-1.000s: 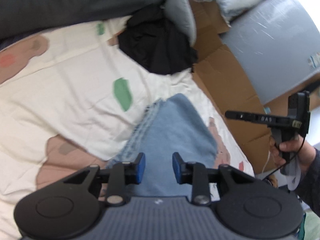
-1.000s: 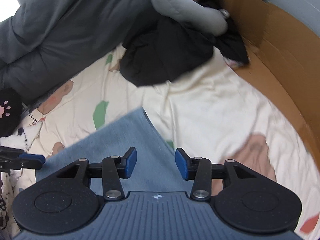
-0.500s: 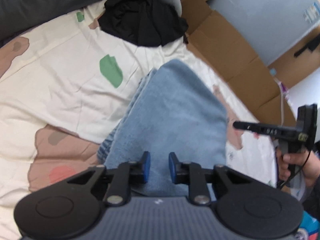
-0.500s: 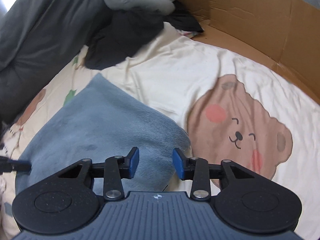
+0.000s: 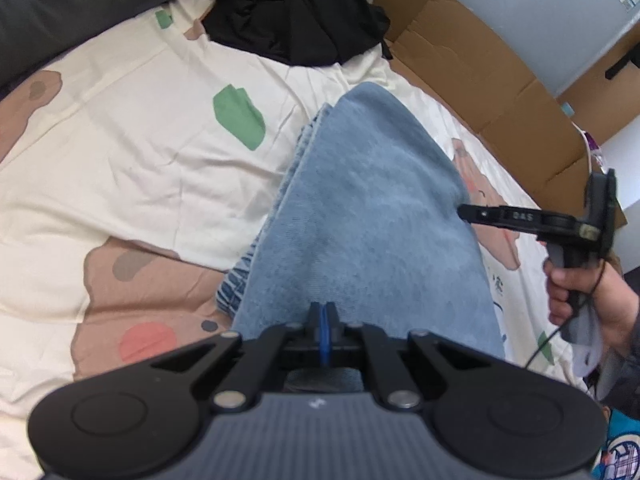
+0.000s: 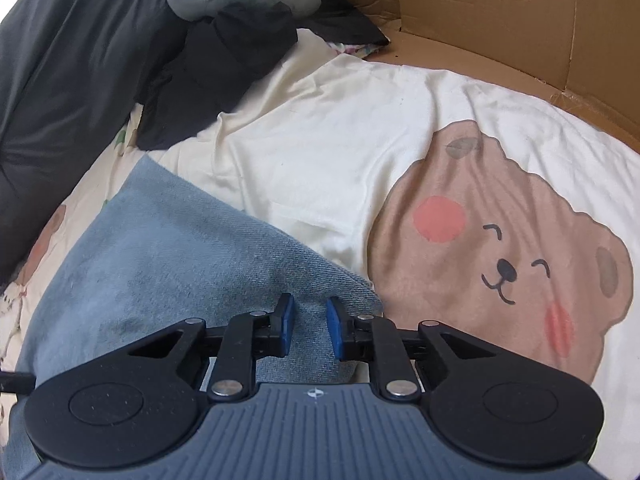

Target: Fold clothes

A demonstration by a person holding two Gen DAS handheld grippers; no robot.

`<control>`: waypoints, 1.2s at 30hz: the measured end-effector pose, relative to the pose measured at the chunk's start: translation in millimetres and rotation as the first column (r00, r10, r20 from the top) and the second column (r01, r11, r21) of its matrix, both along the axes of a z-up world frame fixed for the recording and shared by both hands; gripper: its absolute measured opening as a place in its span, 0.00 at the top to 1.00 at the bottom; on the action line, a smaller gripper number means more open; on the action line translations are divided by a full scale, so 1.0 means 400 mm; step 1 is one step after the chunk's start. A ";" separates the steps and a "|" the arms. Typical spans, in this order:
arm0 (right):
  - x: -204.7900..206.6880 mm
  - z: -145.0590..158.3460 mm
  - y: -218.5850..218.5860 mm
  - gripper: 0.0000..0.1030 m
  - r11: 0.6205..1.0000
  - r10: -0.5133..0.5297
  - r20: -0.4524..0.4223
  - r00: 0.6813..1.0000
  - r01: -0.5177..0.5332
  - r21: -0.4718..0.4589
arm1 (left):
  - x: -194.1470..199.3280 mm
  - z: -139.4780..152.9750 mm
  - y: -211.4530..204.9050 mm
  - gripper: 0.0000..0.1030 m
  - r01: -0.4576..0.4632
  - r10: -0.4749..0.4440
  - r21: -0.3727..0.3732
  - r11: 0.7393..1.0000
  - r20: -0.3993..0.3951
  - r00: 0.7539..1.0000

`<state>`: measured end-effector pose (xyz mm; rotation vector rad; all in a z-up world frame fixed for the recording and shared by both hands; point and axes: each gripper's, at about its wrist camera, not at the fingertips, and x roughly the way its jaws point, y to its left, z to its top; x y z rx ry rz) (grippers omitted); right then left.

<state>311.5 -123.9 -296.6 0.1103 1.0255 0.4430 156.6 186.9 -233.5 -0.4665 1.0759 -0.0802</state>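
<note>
The left wrist view alone shows the person's right hand (image 5: 588, 292) gripping its tool, while the right wrist view alone shows the bear face (image 6: 500, 248) printed on the cream bedsheet (image 6: 320, 128). The folded blue denim (image 5: 360, 208) lies on the sheet, its long axis running from 6 toward 12 o'clock, with a black garment (image 5: 296, 12) beyond at 12 and cardboard (image 5: 480, 68) at 2. The left gripper (image 5: 323, 334) is pressed together on the denim's near edge; the right gripper (image 6: 308, 326) is closing, denim between its pads.

Both cameras sit just behind their tools, looking steeply down and close onto the bed. The left view faces across the blue denim garment (image 5: 360, 216) toward the cardboard wall (image 5: 480, 72); the right view shares that garment (image 6: 180, 248), black clothes and cardboard.
</note>
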 end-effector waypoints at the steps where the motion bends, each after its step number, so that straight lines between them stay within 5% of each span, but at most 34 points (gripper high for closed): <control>1: 0.002 0.004 0.001 0.79 1.000 -0.004 -0.006 1.000 0.004 -0.003 | 0.001 0.002 -0.002 0.97 0.002 -0.002 0.004 1.000 -0.002 1.000; 9: -0.076 0.066 -0.009 0.80 0.997 0.065 -0.013 0.998 -0.065 0.049 | 0.001 0.028 -0.010 0.97 0.001 0.000 0.020 1.000 -0.007 1.000; 20: -0.258 0.040 -0.024 0.80 0.977 0.149 -0.085 0.985 -0.134 0.165 | 0.039 0.054 -0.017 0.96 0.018 -0.019 0.017 1.000 0.050 0.999; 36: -0.403 0.062 -0.002 0.80 0.960 0.262 -0.132 0.956 -0.245 0.132 | 0.035 0.019 -0.006 0.97 0.064 -0.064 0.026 0.998 0.008 0.998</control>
